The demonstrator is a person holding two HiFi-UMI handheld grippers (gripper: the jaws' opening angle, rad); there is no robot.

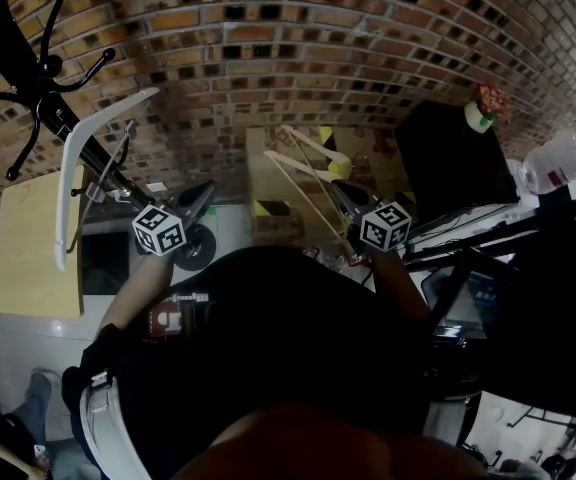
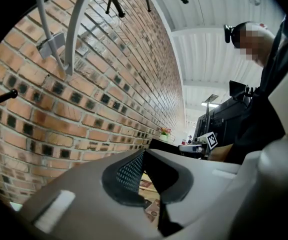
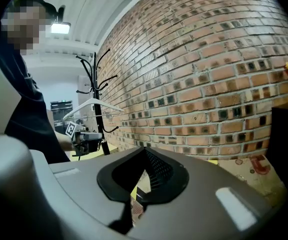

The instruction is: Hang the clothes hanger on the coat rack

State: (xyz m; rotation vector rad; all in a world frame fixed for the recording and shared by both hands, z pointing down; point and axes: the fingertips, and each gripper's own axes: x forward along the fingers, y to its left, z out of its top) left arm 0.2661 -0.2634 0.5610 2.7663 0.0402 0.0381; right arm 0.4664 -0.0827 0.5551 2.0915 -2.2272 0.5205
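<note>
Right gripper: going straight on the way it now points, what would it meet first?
Probably the brick wall: the right gripper aims its shut jaws at the lower courses, nothing visible between. The coat rack stands off to the left. Depth is unclear.

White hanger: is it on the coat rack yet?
On it: the white hanger hangs from the coat rack, up against its black pole, in head and right gripper views.

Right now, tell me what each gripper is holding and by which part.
Nothing is held. The left gripper and the right gripper both have their fingers shut on nothing; the white hanger hangs on the coat rack, untouched.
</note>
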